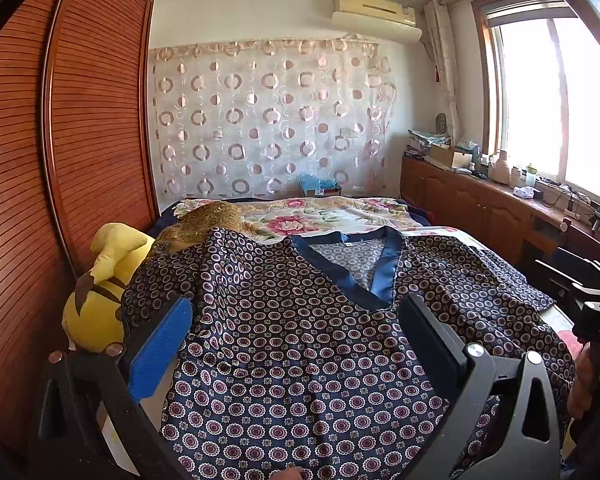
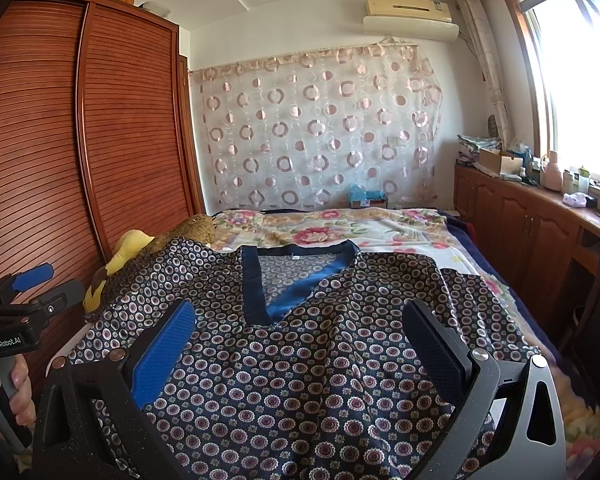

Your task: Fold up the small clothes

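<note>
A navy V-neck top (image 1: 300, 344) with a small circle print and plain blue collar lies spread flat, front up, on the bed; it also shows in the right wrist view (image 2: 308, 360). Its left sleeve drapes over a plush toy. My left gripper (image 1: 296, 312) is open and empty above the top's chest. My right gripper (image 2: 300, 316) is open and empty above the chest, a little below the V of the collar. The left gripper shows at the left edge of the right wrist view (image 2: 32, 284), and the right gripper at the right edge of the left wrist view (image 1: 580, 280).
A yellow plush toy (image 1: 96, 300) and a brown one (image 1: 208, 220) sit at the bed's left side by the wooden wardrobe (image 1: 80, 120). A floral blanket (image 1: 320, 216) covers the far bed. Low wooden cabinets (image 2: 520, 224) with clutter run under the window on the right.
</note>
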{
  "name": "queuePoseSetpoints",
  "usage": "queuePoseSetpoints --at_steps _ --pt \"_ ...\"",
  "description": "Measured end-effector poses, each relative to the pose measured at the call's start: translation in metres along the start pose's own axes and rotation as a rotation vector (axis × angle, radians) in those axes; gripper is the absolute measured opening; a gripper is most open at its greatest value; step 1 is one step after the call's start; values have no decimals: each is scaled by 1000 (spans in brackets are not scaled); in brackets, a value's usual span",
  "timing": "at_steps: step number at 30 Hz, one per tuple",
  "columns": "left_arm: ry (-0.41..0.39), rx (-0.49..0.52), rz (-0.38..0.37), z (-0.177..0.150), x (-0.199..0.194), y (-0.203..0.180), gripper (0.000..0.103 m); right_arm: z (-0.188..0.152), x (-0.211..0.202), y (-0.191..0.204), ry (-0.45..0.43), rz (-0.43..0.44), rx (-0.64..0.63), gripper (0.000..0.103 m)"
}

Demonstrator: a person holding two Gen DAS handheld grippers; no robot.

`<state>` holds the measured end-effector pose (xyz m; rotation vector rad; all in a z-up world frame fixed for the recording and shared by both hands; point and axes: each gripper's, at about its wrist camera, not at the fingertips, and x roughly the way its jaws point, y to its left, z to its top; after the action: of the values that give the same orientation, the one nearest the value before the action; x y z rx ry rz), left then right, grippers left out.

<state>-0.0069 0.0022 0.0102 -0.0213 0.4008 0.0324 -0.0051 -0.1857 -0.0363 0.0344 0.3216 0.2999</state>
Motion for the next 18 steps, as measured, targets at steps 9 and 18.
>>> queuePoseSetpoints --at_steps 9,18 --pt "52 -3 6 -9 11 15 103 -2 7 1 15 18 -15 103" --pt "140 -31 41 -32 33 58 103 -5 35 10 85 80 -55 103"
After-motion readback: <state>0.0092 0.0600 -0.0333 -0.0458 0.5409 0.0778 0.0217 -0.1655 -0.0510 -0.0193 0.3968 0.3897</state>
